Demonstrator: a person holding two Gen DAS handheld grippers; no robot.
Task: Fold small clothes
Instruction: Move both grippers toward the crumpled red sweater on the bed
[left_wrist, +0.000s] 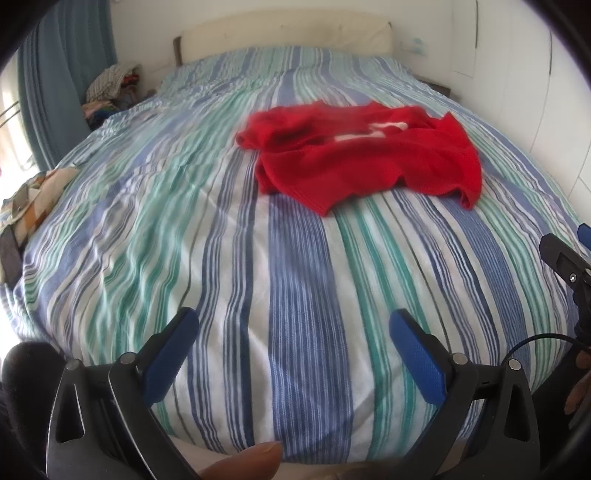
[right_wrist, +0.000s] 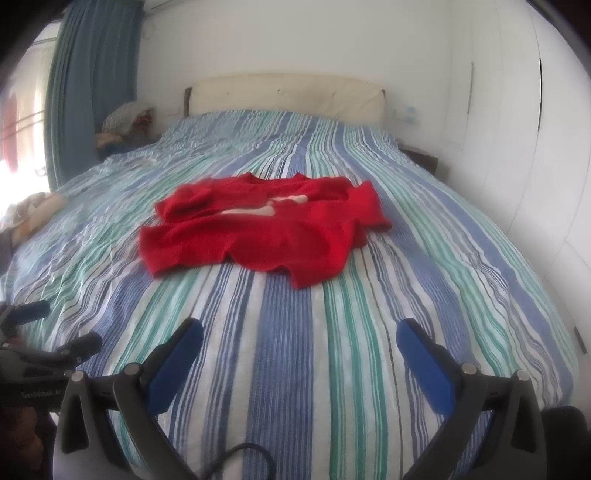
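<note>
While red shirt lies crumpled on striped bed, L gripper & R gripper hang released, nothing btwn fingers.

Both wrist cameras look from the foot of the bed toward the headboard, tilted downward; both share the red garment, left view steeper.

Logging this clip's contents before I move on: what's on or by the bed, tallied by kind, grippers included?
Red garment, crumpled on the striped bedspread: 1
Grippers, both open and empty: 2, left gripper, right gripper
Clothes piles beside the bed, too far to separate: 1
Headboard: 1
Curtain: 1
Total: 6
</note>
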